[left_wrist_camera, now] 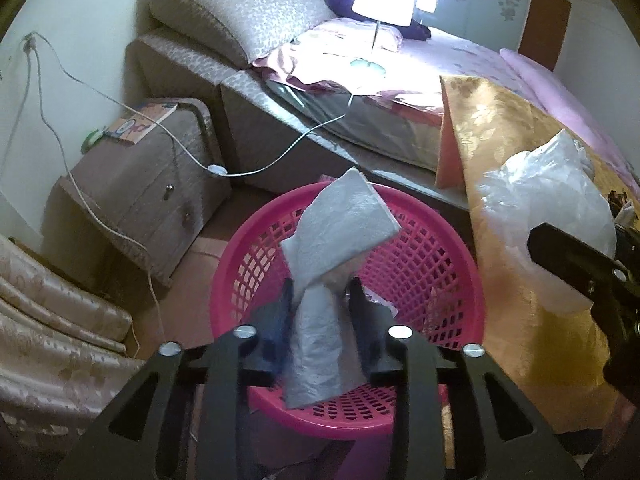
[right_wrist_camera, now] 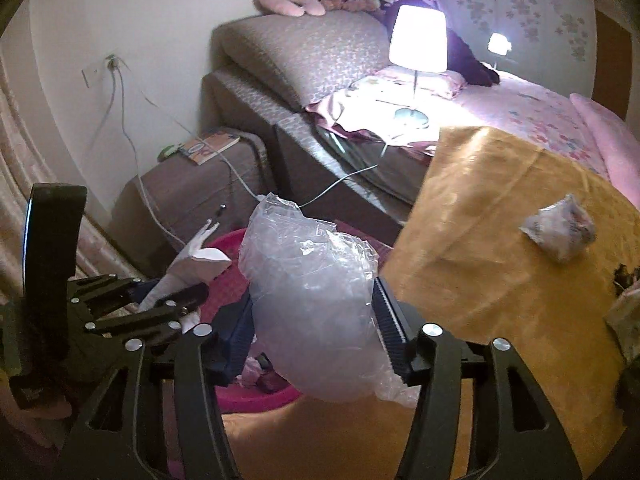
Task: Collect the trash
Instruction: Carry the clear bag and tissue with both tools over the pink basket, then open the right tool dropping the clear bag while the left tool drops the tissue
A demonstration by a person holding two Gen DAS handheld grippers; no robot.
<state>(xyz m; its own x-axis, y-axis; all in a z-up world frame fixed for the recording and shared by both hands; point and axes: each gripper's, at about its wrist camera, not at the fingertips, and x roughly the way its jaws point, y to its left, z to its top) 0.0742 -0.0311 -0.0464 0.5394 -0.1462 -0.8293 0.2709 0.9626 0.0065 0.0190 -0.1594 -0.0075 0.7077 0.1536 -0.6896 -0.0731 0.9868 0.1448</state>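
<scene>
Left gripper (left_wrist_camera: 320, 300) releases paper (left_wrist_camera: 340, 224) over pink basket (left_wrist_camera: 440, 248)

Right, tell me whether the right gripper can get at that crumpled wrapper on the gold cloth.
Probably not yet: the right gripper has a clear plastic bag filling the space between its fingers. The crumpled wrapper itself lies uncovered on the gold cloth, nothing around it.

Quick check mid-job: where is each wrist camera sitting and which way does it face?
Left wrist: on the left gripper, angled down over the pink plastic basket; its jaws flank crumpled white paper.
Right wrist: on the right gripper, looking down past the gold bedspread; jaws flank a clear plastic bag.
Shared: basket, paper, bag, lit bedside lamp; each shows the other gripper.
</scene>
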